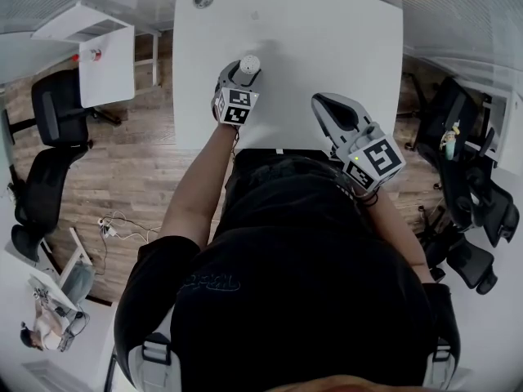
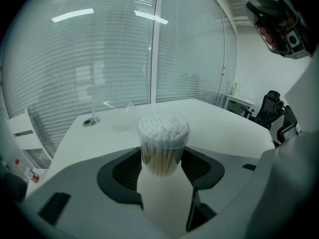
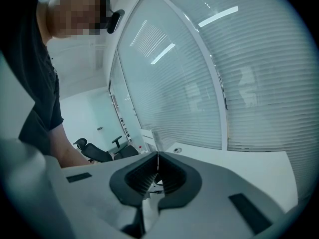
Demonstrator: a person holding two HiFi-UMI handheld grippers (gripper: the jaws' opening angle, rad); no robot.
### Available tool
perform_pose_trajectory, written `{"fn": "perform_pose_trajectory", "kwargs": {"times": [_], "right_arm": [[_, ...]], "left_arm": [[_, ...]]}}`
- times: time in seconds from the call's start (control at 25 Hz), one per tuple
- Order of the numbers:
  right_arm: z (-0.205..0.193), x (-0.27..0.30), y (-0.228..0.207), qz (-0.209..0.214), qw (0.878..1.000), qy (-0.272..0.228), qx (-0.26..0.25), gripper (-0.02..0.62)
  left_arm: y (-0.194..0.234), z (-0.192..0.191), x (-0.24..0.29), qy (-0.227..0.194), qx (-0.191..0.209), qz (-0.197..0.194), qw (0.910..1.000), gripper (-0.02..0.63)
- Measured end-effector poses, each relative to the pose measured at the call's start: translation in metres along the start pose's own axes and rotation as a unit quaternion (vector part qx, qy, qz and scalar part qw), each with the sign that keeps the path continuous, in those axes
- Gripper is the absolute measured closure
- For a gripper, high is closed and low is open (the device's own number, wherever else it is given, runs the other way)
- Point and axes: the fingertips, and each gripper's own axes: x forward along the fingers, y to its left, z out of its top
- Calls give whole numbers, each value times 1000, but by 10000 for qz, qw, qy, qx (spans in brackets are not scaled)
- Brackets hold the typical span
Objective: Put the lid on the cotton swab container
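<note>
A clear tub packed with white-tipped cotton swabs [image 2: 163,133] stands uncovered between the jaws of my left gripper [image 2: 162,161]. Both pads [image 2: 124,171] press its sides. In the head view this gripper [image 1: 245,70] and the swab container [image 1: 249,62] are over the middle of the white table [image 1: 327,39]. A clear lid [image 2: 118,116] lies on the table beyond the container, apart from it. My right gripper [image 1: 325,103] hovers over the table's near edge to the right. Its jaws [image 3: 157,158] are shut together with nothing between them.
A round cable grommet [image 1: 203,0] sits in the table's far left corner, grommet [image 2: 89,122]. A second white desk [image 1: 105,62] and black office chairs [image 1: 57,104] stand on the wooden floor to the left. More chairs [image 1: 470,194] stand on the right.
</note>
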Motion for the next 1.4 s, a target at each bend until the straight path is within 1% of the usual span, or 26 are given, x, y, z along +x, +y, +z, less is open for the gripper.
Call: {"fn": "perform_pose_trajectory", "kwargs": {"times": [0.12,0.24,0.32,0.4,0.56,0.64,0.8,1.0,1.24,1.4], "right_arm": [[2,-4,1,70,9999,-77,26,572],[5,-8,0,184,9997,-157,-20,572],[7,-13,-1,263,9994,-176,-103,572],[11,-17,-1,353,9990,-217,-165,572],[15,-24,-1,520,9980,-268,-237,571],[15,-30,-4,610,9974,-276,-274,571],[20,-44,-10,863,9950,-373,-322,571],[21,-61,-17,1098,9923,-378,-434,571],[21,-77,-22,1466,9869,-330,-587,571],[15,-85,-25,1650,9844,-271,-545,571]], "left_arm": [[-9,14,-12,-81,179,-83,9998,347],[-21,22,-26,-23,474,-175,9987,347],[-31,25,-33,11,562,-247,9981,347],[-38,29,-41,16,522,-300,9982,347],[-51,41,-55,-68,250,-396,9989,347],[-64,51,-65,-74,211,-467,9987,347],[-96,69,-79,-98,288,-734,9968,347],[-130,81,-93,-83,460,-945,9944,347],[-168,100,-109,-124,588,-1093,9922,347],[-190,107,-118,-205,563,-1224,9907,347]]}}
